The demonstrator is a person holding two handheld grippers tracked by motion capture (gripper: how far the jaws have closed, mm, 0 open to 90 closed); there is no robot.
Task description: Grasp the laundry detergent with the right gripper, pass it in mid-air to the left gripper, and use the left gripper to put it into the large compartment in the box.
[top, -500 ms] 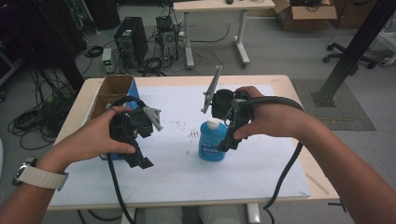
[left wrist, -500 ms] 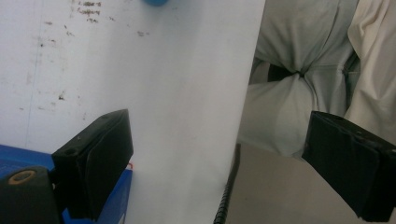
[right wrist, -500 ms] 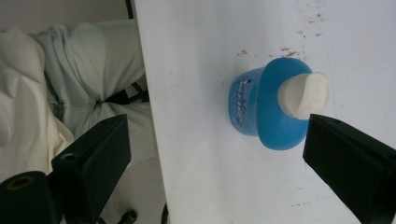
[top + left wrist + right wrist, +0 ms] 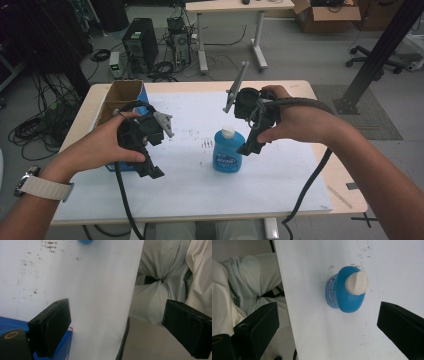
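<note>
Both grippers released above the tabletop; blue bottle standing free between them.

A blue plastic bottle with a white cap stands upright on the white sheet covering the light wooden tabletop, near its middle. My right gripper hangs just above and beside the bottle, jaws spread wide with the cap between them in the right gripper view, touching neither. My left gripper sits well apart to the left, jaws likewise wide and holding nothing, next to an open cardboard box with blue sides at the tabletop's left edge.
</note>
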